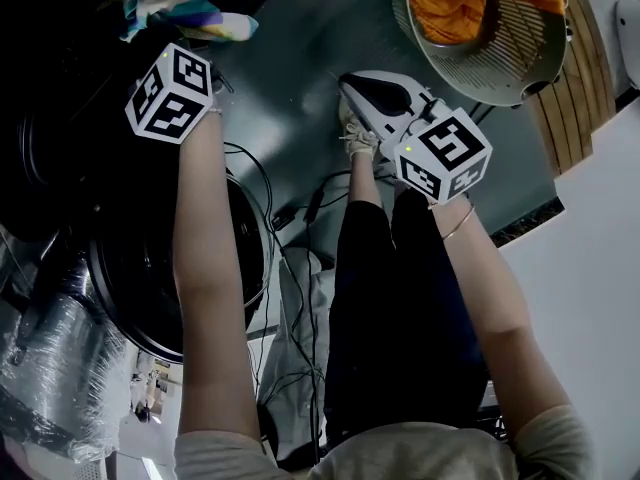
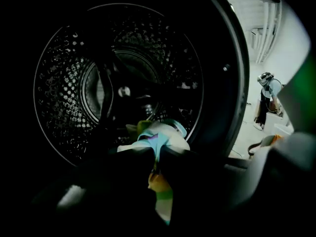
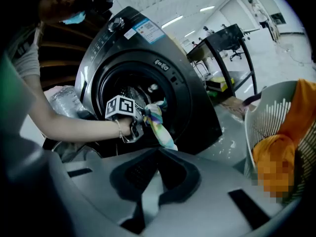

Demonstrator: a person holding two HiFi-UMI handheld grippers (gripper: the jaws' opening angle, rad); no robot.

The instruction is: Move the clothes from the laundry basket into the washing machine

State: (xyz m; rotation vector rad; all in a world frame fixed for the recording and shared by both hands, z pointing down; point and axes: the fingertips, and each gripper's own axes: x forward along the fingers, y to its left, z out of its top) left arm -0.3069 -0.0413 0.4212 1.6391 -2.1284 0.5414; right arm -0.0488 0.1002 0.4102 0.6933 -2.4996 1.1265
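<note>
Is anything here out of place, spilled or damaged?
Only the loose cables trailing on the floor beside the washing machine look untidy. Nothing seems tipped or damaged; the orange clothes sit inside the basket.

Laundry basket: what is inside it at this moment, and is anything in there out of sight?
Orange clothing fills part of the laundry basket; its bare slatted wall shows beside the heap. Anything lying under the orange heap is covered.

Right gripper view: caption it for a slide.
Left gripper holds a multicoloured cloth at the washing machine; orange clothes lie in the basket.
</note>
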